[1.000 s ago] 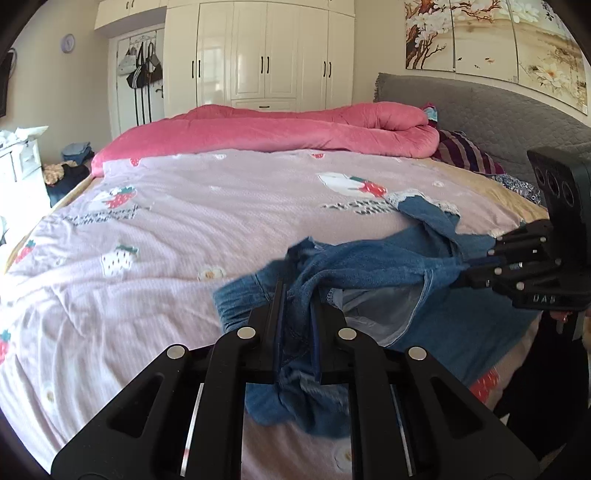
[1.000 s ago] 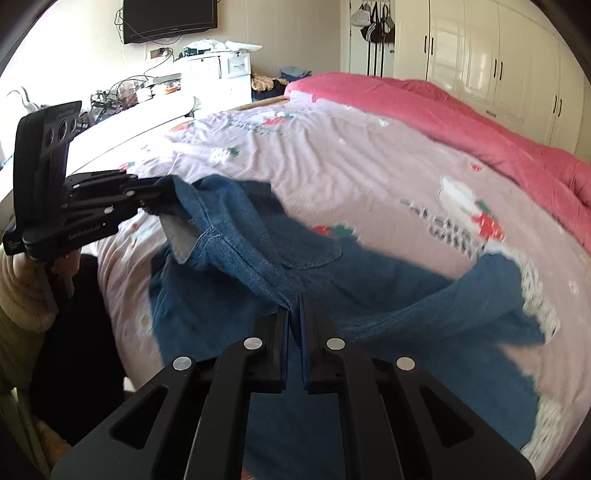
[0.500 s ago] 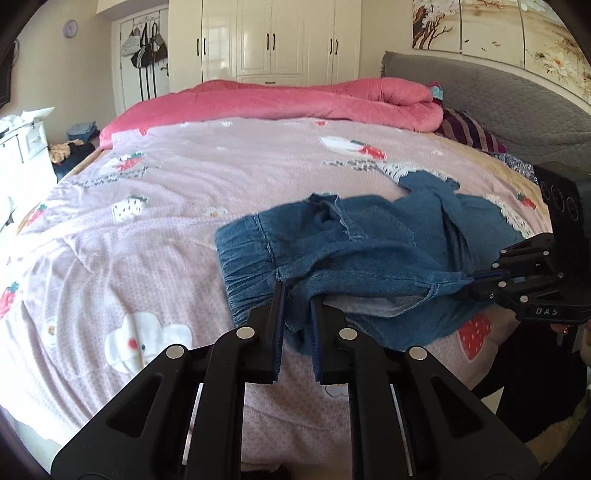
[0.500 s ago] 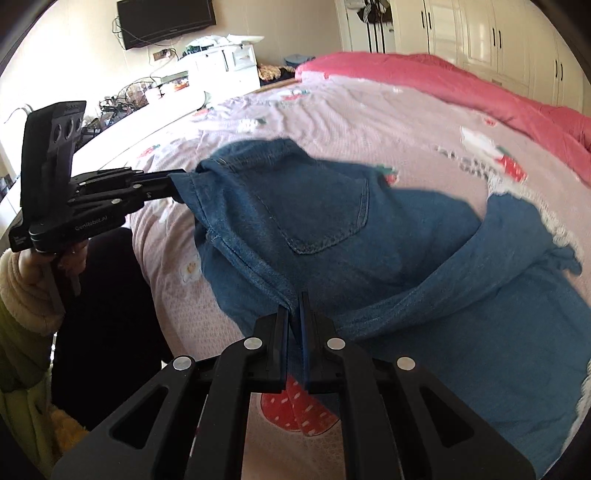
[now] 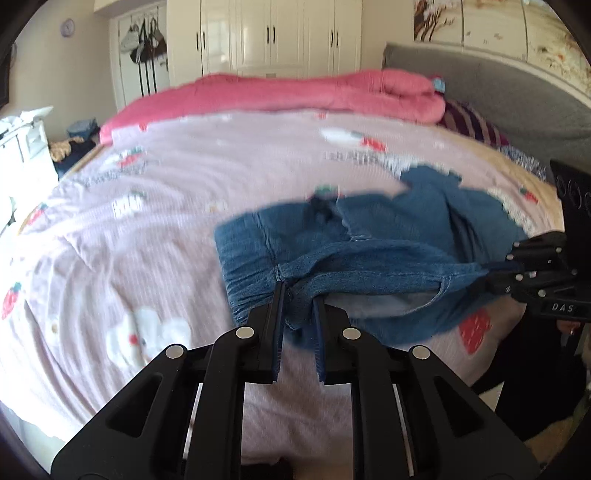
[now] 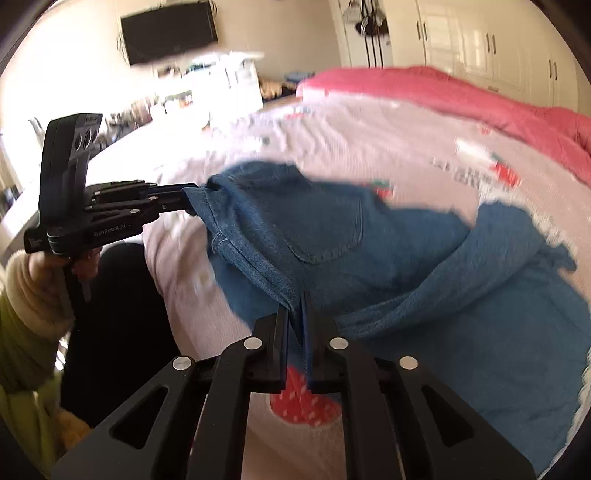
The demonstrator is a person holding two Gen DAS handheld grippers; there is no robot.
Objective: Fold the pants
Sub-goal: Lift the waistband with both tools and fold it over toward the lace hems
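Denim pants (image 5: pixel 369 254) lie near the bed's (image 5: pixel 147 258) edge, waistband stretched between left gripper (image 5: pixel 298 295) and right gripper (image 6: pixel 295 306). Both jaws are opening slightly, denim between them, pads touching cloth. Motion blur obscures the far legs; the right gripper's hand is cut off.

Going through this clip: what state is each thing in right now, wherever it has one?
pants: near edge lifted, stretched between both grippers; rest rumpled on the bed
left gripper: pinching the denim, jaws beginning to open
right gripper: pinching the denim, jaws beginning to open
pink quilt: bunched along the far side of the bed
wardrobe doors: closed
TV: screen dark
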